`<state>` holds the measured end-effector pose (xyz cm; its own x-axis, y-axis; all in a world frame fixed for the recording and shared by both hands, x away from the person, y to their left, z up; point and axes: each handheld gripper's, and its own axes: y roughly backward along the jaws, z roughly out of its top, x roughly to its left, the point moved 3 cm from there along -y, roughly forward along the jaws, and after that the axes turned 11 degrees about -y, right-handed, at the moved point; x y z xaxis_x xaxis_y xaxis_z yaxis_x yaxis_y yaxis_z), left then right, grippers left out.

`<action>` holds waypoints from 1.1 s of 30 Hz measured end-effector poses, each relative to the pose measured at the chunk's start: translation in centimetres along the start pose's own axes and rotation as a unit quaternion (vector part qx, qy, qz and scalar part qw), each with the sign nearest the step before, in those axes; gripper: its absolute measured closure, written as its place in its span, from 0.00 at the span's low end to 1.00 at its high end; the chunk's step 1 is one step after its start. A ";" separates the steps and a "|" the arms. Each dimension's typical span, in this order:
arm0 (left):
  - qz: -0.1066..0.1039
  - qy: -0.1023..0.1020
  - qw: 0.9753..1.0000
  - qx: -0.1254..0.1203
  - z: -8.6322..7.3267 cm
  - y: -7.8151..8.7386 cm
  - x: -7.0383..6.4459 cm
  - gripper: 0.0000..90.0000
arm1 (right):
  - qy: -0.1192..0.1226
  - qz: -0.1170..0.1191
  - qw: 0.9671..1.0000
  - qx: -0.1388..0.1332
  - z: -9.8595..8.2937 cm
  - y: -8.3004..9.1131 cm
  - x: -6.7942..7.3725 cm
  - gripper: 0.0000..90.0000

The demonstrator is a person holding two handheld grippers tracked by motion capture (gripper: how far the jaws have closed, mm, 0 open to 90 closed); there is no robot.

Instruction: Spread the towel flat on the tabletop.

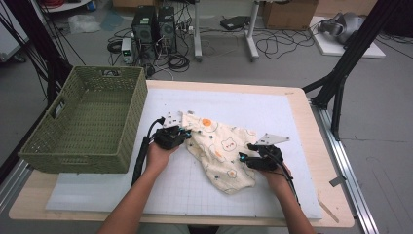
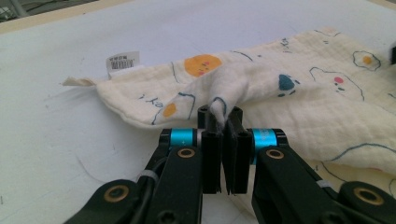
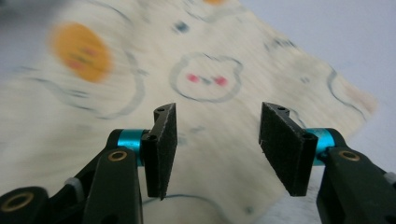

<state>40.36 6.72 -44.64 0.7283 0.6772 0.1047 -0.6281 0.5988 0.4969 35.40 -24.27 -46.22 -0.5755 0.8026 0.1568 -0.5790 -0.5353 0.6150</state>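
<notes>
Cloth: one cream cloth [image 1: 221, 151] with printed bears and eggs, crumpled on the white mat [image 1: 272, 117] mid-bench [image 1: 302, 105], between the two tongs.
Left tongs: left tongs [image 2: 223, 122] closed tight on a raised pinch of the cloth's left edge.
Right tongs: right tongs [image 3: 215, 140] wide apart, holding nothing, poised just above the cloth's right part; whether they touch it, cannot tell.
Label: one white tag [image 2: 122, 61] at the cloth's far corner.
Basket: one green basket [image 1: 87, 122], left of the cloth.
Count: two tongs, one cloth, one basket.
</notes>
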 end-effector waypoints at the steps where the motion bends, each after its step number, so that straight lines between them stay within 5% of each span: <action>1: 0.002 0.002 1.000 -0.002 0.0 0.0 0.0 0.96 | 0.003 -0.010 1.000 0.011 -0.1 -0.6 -0.1 0.47; 3: 0.002 0.004 1.000 -0.002 0.0 0.0 0.1 0.96 | 0.004 -0.019 1.000 0.016 0.1 -1.2 -0.3 0.49; 7: -0.002 -0.001 1.000 0.003 -0.2 -0.1 0.1 0.96 | 0.024 0.007 0.999 0.023 0.4 -1.4 -0.3 0.89; 9: -0.003 -0.001 1.000 0.004 -0.2 -0.1 0.1 0.96 | 0.044 0.017 0.998 0.032 0.7 -1.6 -0.3 0.97; 12: -0.003 0.000 1.000 0.003 -0.3 -0.2 0.2 0.96 | 0.051 -0.006 0.998 0.027 1.3 -1.9 -1.2 0.98; 16: -0.009 -0.004 1.000 0.002 -0.5 -0.4 0.1 0.91 | 0.006 -0.071 0.997 -0.007 2.2 -2.0 -3.9 0.98; 18: -0.010 -0.006 1.000 0.002 -0.7 -0.5 0.1 0.86 | -0.015 -0.108 0.994 -0.023 2.6 -1.9 -5.0 0.98; 22: 0.001 0.012 1.000 0.000 -1.1 -0.2 0.5 0.65 | -0.024 -0.195 0.980 -0.027 3.2 -1.8 -6.2 0.98; 25: 0.003 0.022 1.000 -0.012 -1.4 0.5 0.7 0.58 | -0.035 -0.194 0.980 -0.023 3.2 -1.8 -6.4 0.96; 33: -0.015 0.020 0.999 -0.035 -1.9 2.5 0.1 0.58 | -0.031 -0.163 0.984 -0.059 3.7 0.3 -4.8 0.69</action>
<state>38.33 9.07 -44.99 0.7364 0.6742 0.0563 -0.6250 0.6461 0.4381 40.12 -27.35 -43.96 -0.3132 0.9496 0.0151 -0.7926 -0.2702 0.5466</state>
